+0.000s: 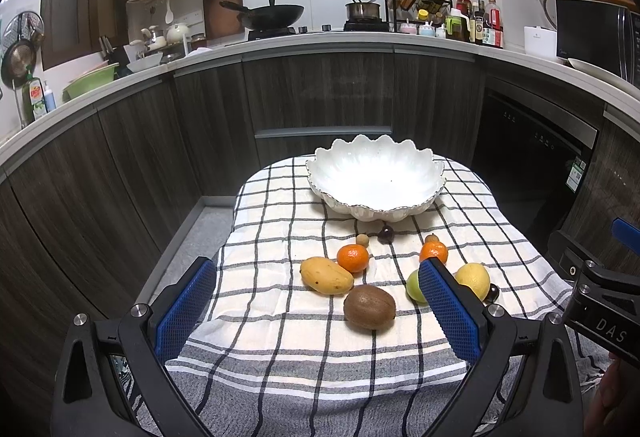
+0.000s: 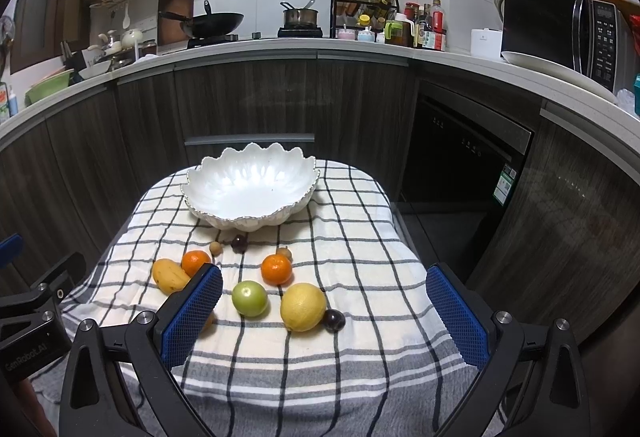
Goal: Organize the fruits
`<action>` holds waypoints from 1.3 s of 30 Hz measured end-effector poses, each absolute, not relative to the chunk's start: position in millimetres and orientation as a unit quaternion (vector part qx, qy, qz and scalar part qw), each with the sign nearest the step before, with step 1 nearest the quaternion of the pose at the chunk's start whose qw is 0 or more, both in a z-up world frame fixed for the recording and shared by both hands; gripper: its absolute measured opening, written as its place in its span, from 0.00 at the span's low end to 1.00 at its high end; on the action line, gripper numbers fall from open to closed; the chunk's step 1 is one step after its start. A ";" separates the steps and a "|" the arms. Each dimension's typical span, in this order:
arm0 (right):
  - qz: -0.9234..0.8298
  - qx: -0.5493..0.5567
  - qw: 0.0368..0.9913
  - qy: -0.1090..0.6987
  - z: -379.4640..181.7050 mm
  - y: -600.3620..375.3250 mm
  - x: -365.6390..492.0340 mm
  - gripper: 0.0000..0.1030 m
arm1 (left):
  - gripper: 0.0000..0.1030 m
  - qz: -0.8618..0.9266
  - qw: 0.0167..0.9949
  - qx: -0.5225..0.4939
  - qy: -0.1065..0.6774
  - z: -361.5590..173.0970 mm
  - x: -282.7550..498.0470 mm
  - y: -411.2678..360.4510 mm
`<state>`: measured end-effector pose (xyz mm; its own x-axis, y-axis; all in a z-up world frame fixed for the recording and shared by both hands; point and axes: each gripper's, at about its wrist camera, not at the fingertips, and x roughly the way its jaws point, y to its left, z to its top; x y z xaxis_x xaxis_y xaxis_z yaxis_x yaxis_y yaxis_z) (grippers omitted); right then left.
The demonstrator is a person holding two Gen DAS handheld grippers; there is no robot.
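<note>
On the checked cloth, before the white bowl: mango touching one mandarin; kiwi nearest the camera; second mandarin; green fruit; lemon with a dark plum touching its right side; another plum and two small brown fruits near the bowl's foot. Bowl holds nothing. Left gripper: jaws wide, holding nothing, above the near cloth. Right gripper: jaws wide, holding nothing, alongside. Kitchen counter behind.
</note>
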<state>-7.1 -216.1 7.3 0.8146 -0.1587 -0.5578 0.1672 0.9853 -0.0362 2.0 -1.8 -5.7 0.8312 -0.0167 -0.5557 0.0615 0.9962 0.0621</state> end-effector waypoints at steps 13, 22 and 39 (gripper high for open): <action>-0.086 0.007 0.952 0.293 12.2 -214.6 -3.9 1.00 | 1.00 -0.020 0.956 0.039 0.291 -6.7 2.1 -1.4; -0.085 0.006 0.950 0.301 -6.6 -217.6 5.3 1.00 | 1.00 -0.027 0.951 0.041 0.305 -18.3 9.8 -2.0; -0.101 -0.001 0.934 0.344 -32.9 -224.1 33.3 1.00 | 1.00 -0.064 0.928 0.065 0.361 -56.1 42.6 -18.2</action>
<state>33.3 -224.1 -32.9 0.7431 -0.1898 -0.6417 0.1890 0.9794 -0.0709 42.6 -18.2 -56.1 0.7316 -0.0721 -0.6779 0.1657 0.9834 0.0743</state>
